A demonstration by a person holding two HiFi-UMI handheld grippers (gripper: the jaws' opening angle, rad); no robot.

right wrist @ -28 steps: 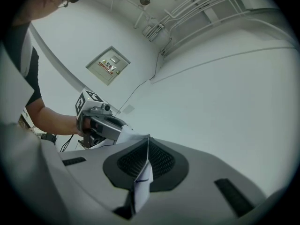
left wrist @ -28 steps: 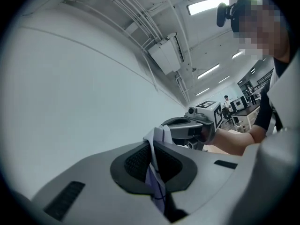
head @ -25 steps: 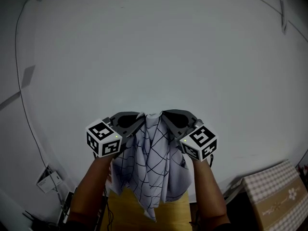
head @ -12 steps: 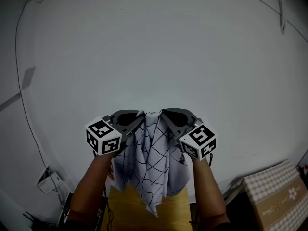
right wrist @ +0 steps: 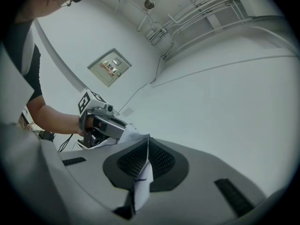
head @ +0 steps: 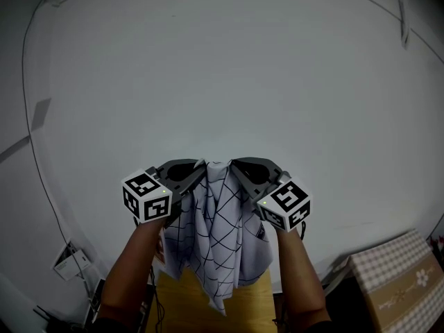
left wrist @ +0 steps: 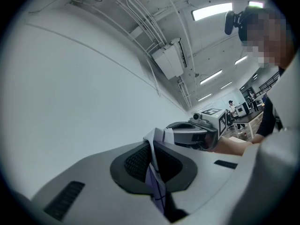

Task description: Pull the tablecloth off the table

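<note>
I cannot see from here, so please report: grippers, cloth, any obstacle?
Both shut on cloth: left gripper, right gripper. It hangs bunched between them. No obstacle seen.

head: high, facing wall [head: 222, 82] | gripper views: close along jaws | shared: tablecloth [head: 220, 236]

Loads of room above and either side, only bare wall [head: 222, 68] ahead. Barely a gap between left gripper [head: 200, 169] and right gripper [head: 237, 166], plugged by hanging cloth [head: 222, 241]. Table [head: 177, 304] straight below, checkered box [head: 392, 283] low right, socket [head: 71, 259] low left.
</note>
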